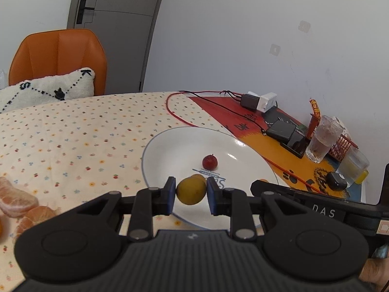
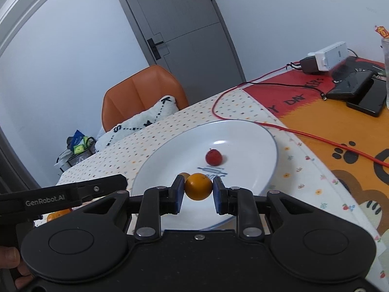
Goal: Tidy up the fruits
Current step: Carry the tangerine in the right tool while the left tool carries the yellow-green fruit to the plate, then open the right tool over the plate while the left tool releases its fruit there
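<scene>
Here each gripper's jaws clamp a small round fruit, left point(image 1: 190, 191) and right point(image 2: 198, 186), above the plate point(image 2: 255, 131); released high, either may roll off.

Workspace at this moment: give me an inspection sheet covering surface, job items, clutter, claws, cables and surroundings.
Surface: table under a dotted cream tablecloth, with a red-and-orange paw-print mat beside it.
Job's things: round white ceramic plate holding one small red fruit; peeled orange segments lie on the cloth.
Clutter: two ribbed clear glasses, black devices, white adapter.
Claws: left claw shut on a yellow-green round fruit; right claw shut on an orange round fruit; both above the plate.
Cables: red cable beside the plate; black cable.
Surroundings: orange padded chair with white cushion, grey door.
</scene>
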Action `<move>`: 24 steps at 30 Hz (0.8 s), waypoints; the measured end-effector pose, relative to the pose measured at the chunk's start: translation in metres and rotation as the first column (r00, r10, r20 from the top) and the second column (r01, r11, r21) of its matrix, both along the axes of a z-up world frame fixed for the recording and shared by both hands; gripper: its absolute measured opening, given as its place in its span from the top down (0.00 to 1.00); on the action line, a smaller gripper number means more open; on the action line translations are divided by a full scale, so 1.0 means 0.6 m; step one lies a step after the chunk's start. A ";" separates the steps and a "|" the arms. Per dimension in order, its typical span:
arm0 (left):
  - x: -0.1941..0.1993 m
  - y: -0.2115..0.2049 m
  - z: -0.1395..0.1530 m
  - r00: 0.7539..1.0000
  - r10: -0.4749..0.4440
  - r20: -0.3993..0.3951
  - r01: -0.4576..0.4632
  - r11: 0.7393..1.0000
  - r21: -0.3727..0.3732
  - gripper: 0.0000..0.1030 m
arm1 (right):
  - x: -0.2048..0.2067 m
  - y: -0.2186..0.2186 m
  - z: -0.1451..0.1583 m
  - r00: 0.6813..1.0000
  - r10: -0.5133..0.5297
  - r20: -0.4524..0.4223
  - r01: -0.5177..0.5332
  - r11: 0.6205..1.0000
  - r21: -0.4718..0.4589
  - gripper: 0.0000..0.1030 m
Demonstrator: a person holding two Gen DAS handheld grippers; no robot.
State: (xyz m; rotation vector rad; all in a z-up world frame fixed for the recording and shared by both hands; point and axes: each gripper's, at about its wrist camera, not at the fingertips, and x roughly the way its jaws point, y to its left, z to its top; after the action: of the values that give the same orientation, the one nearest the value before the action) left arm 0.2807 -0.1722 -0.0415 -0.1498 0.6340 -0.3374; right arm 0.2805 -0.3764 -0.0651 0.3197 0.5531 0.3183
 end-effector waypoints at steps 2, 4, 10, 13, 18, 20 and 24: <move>0.005 -0.006 -0.004 1.000 -0.004 -0.006 0.004 1.000 -0.002 0.75 | 0.002 -0.005 -0.002 1.000 -0.002 -0.003 0.002 1.000 0.007 0.74; 0.010 -0.011 -0.007 1.000 -0.007 -0.011 0.007 1.000 -0.002 0.75 | 0.003 -0.009 -0.003 1.000 -0.008 0.002 0.008 1.000 0.010 0.71; 0.016 -0.022 -0.015 1.000 -0.020 -0.021 0.020 1.000 -0.006 0.75 | -0.002 -0.026 -0.002 1.000 -0.017 0.004 0.017 1.000 0.018 0.71; 0.016 -0.024 -0.016 0.999 -0.022 -0.029 0.022 1.000 -0.009 0.75 | -0.008 -0.033 -0.003 1.000 -0.026 0.001 0.026 0.999 0.023 0.71; 0.007 -0.017 -0.007 1.000 0.005 -0.016 -0.005 1.000 -0.007 0.68 | -0.016 -0.041 -0.009 0.999 -0.042 -0.006 0.042 0.999 0.028 0.67; 0.000 -0.006 -0.003 1.000 0.018 -0.014 -0.019 1.000 -0.020 0.62 | -0.018 -0.042 -0.010 0.999 -0.047 -0.009 0.047 0.999 0.026 0.66; -0.022 0.021 0.008 0.998 0.063 0.001 -0.063 0.998 -0.030 0.51 | -0.024 -0.040 -0.007 0.998 -0.056 -0.005 0.056 0.998 0.024 0.58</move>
State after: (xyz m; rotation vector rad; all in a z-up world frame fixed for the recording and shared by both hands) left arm 0.2677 -0.1596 -0.0365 -0.1982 0.6212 -0.2863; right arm 0.2663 -0.4002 -0.0692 0.3587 0.5442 0.2704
